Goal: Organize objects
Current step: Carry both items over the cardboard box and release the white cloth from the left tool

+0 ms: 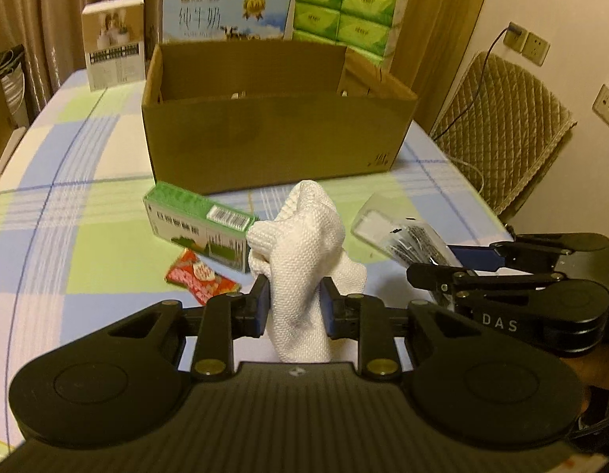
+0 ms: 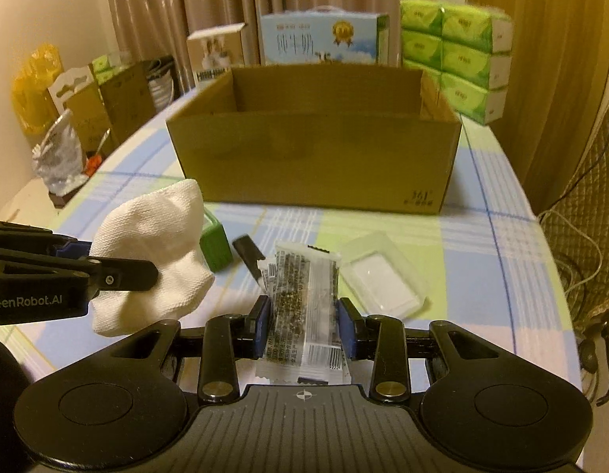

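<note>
My left gripper (image 1: 294,299) is shut on a white knitted cloth (image 1: 304,244), which hangs bunched between its blue pads above the table. My right gripper (image 2: 304,321) is shut on a clear plastic packet (image 2: 304,307) with dark contents and printed text. Each gripper shows in the other's view, the right gripper (image 1: 454,264) at the right edge, the left gripper (image 2: 107,268) with the white cloth (image 2: 154,248) at the left. An open brown cardboard box (image 1: 273,134) stands just beyond, and the same box (image 2: 316,157) fills the middle of the right wrist view.
On the checked tablecloth (image 1: 68,181) lie a green carton (image 1: 198,224), a red snack packet (image 1: 198,276) and a clear plastic tray (image 2: 383,276). Behind the box stand a blue milk carton (image 1: 225,12), green tissue packs (image 1: 344,12) and a small white box (image 1: 113,51). A quilted chair (image 1: 509,126) stands right.
</note>
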### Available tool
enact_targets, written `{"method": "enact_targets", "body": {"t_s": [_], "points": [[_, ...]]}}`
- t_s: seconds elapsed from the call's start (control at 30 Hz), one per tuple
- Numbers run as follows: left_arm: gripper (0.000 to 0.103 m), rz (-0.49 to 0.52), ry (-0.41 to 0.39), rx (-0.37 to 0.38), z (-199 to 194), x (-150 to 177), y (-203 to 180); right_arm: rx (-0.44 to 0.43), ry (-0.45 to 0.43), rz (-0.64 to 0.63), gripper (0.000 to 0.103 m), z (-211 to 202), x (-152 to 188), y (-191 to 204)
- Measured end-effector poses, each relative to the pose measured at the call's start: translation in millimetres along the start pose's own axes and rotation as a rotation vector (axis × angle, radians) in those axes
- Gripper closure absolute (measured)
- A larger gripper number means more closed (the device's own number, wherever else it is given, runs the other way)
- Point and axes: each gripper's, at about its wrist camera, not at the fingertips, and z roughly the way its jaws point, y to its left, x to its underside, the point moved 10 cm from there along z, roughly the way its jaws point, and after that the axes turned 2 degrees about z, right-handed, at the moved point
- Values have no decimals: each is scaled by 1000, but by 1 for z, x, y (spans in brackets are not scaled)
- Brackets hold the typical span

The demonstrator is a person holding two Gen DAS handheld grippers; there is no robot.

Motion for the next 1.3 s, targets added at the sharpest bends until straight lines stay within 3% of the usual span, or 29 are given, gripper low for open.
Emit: {"method": "enact_targets", "body": {"t_s": [0.73, 1.03, 1.3], "points": [[81, 34, -66, -4, -30, -60, 3, -27, -64, 1, 70, -28, -61, -2], [81, 66, -85, -20, -16, -121, 26, -21, -111, -8, 70, -19, -127, -17], [81, 71, -86, -62, 13, -188, 52, -22, -132, 28, 70, 13, -197, -35]]}}
